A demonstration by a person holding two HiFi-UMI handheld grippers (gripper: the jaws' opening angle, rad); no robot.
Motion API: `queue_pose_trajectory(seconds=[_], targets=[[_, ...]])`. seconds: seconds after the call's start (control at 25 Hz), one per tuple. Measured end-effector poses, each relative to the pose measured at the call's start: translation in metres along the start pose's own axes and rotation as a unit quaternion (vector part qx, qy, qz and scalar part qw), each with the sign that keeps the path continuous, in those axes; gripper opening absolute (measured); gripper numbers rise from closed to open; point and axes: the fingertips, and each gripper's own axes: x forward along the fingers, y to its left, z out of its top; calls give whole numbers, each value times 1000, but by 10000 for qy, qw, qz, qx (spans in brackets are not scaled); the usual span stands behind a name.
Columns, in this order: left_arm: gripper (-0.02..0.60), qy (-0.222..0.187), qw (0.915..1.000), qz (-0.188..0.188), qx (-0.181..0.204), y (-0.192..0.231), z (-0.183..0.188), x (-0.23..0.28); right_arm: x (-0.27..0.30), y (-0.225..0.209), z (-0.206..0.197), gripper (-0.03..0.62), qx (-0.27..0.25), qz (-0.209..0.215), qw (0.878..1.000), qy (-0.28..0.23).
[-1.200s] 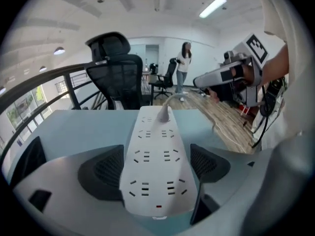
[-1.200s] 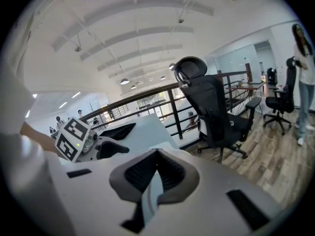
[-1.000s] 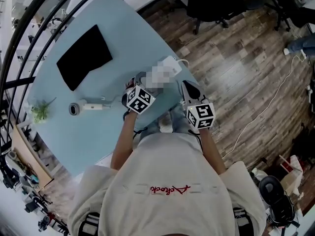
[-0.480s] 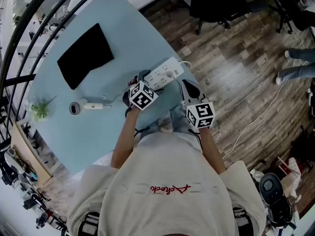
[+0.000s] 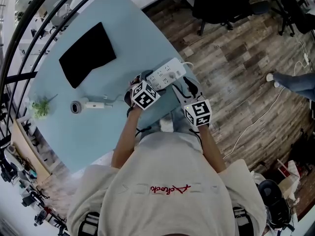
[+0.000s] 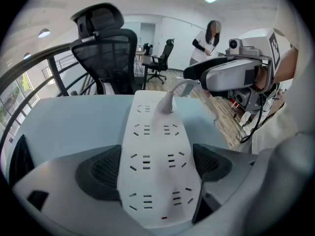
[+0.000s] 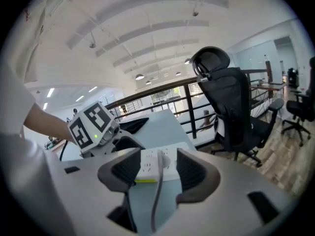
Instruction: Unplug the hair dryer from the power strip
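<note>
A white power strip [image 5: 167,73] lies near the right edge of the light blue table [image 5: 98,132]. In the left gripper view my left gripper [image 6: 157,163] is shut on the near end of the power strip [image 6: 157,171], a pad against each long side. A white plug [image 6: 167,102] sits in its far end. In the right gripper view my right gripper [image 7: 157,163] has its jaws opening, one on each side of the plug [image 7: 160,162] and its cable [image 7: 155,200], with gaps to both pads. The white hair dryer [image 5: 88,105] lies to the left on the table.
A black mat [image 5: 87,55] lies at the table's far side and a small plant [image 5: 40,109] at its left edge. Black office chairs [image 5: 216,4] stand on the wooden floor beyond. A white cord [image 5: 256,117] trails across the floor, and a person's leg [image 5: 295,80] shows at right.
My right gripper has moved a little up and left, toward the power strip's plugged end. The left gripper and the strip have stayed in place.
</note>
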Motion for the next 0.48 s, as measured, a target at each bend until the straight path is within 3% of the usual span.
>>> queue_pose_trajectory(seconds=[0.48], targets=[[433,8,10000,-22,11,1,-1,0,36,-9,-23,218,-351,-133,9979,535]])
